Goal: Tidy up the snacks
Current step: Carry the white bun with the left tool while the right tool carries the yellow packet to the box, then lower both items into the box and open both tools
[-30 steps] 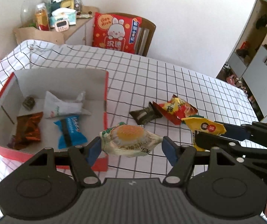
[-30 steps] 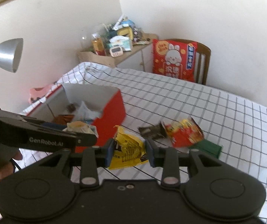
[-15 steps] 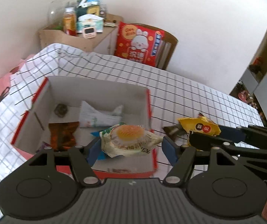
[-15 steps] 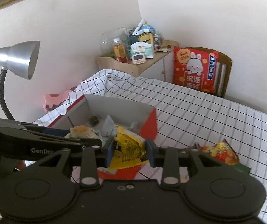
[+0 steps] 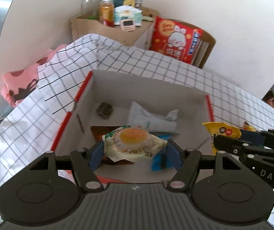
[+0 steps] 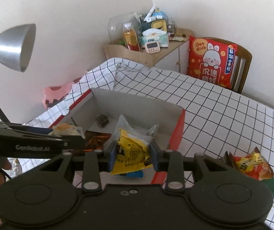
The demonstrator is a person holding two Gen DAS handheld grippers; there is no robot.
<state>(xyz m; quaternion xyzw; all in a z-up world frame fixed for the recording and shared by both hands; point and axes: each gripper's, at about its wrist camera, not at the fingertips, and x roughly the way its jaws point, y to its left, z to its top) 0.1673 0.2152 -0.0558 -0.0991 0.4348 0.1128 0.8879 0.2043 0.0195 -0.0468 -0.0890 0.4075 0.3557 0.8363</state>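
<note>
My left gripper is shut on a pale wrapped bun with an orange centre, hanging over the red box. My right gripper is shut on a yellow snack packet, also above the box. The yellow packet and the right gripper's fingers show at the right of the left wrist view. Inside the box lie a white packet, a brown packet, a blue packet and a small dark sweet. In the right wrist view the bun sits at the left.
A red-and-yellow snack bag and a green packet lie on the checked tablecloth right of the box. A desk lamp stands at the left. A chair with a red cushion and a cluttered cabinet are behind.
Both grippers have travelled left from over the loose snacks on the cloth to above the red box, each still holding its packet.
</note>
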